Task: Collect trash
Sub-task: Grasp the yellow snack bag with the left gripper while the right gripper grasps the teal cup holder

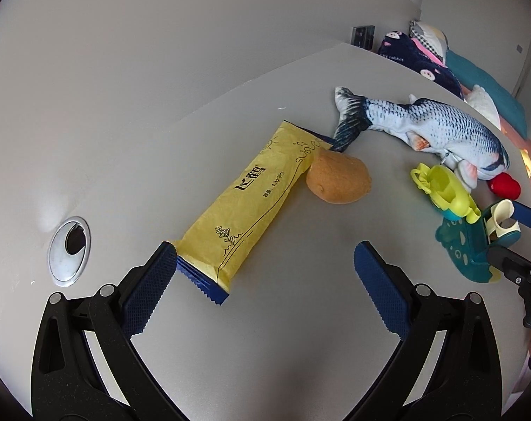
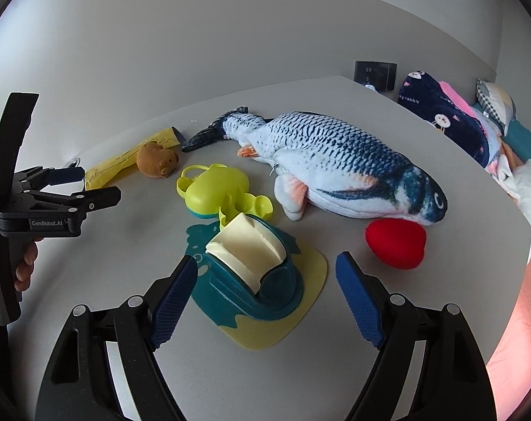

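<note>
1. The yellow wrapper [image 1: 246,196], a long flat packet with dark blue crimped ends and printed black characters, lies flat on the grey desk [image 1: 300,333], slanting away from the near left.
2. Its near blue end sits just beside the left pad of the left hand-held gripper [image 1: 265,273]; the jaws stand wide open and nothing is pressed between the pads.
3. A small brown plush bear [image 1: 339,177] rests against the wrapper's far half, on its right side.
4. Just beyond the bear, the tail of a large plush fish [image 2: 335,161] reaches the wrapper's far end; the fish stretches across the desk to the right.
5. A red plush heart [image 2: 397,244] lies touching the underside of the fish's head.
6. A lime-green plastic toy [image 2: 213,189] sits between the bear and the fish, and a teal and cream toy [image 2: 251,273] on a pale yellow base stands just in front of it.
7. The right hand-held gripper [image 2: 263,298] hangs over that teal toy with its jaws wide apart, the blue pads either side of it and not pressing on it.
8. In the right wrist view a person's hand [image 2: 23,263] grips the handle of the left gripper at the far left.
9. A round metal cable grommet [image 1: 69,251] is set into the desk left of the wrapper.
10. Beyond the desk's far right edge lies patterned bedding [image 2: 451,119].
</note>
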{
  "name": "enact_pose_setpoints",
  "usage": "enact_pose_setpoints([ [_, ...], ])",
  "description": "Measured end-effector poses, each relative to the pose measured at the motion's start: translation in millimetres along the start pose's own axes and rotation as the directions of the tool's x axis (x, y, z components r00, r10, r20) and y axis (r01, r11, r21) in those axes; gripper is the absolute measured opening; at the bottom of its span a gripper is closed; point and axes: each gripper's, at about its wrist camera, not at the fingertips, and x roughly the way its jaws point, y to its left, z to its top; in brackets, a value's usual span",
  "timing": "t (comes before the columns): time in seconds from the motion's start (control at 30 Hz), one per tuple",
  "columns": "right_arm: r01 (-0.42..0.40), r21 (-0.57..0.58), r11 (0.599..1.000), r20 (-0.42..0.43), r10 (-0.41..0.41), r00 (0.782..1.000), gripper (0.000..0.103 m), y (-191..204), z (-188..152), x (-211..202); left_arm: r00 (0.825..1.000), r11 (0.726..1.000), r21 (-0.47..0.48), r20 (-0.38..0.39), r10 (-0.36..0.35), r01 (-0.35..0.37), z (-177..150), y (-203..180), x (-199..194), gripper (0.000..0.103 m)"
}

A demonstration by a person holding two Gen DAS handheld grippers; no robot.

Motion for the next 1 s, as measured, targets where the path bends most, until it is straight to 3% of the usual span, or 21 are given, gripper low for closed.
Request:
enact_pose_setpoints([
  [0.17,-0.006,-0.032,0.999,-0.034,0.005,0.999,0.053,4,1,12,0.999,1.0,0.022,0.026,0.018,-0.019,7,4,4,0.095],
  [0.53,-0.002,-0.018,1.0,-0.034,0.002,0.999,0.052,6,-1,11,0.993,0.989,0.113,0.082,0.082,-0.091,20,8,5,0.09],
  [0.7,-0.012,-0.009,1.0,-0.041,0.012,0.999,0.052,5,1,11,0.993,0.982,0.155,0.062,0.102,-0.111,26,5,18,0.09],
  [0.87,-0.026,0.011,1.0,-0.042,0.026,0.999,0.052,3,1,11,0.997,0.989,0.125,0.035,0.071,-0.074,28,9,24,0.068],
  [0.93,-0.042,0.031,0.999,-0.036,0.043,0.998,0.052,0,1,11,0.998,0.993,0.099,0.025,0.054,-0.057,28,13,24,0.048],
  [1.0,-0.048,0.046,0.998,-0.032,0.05,0.998,0.052,-1,1,11,0.998,0.995,0.083,0.02,0.062,-0.063,27,15,23,0.04],
])
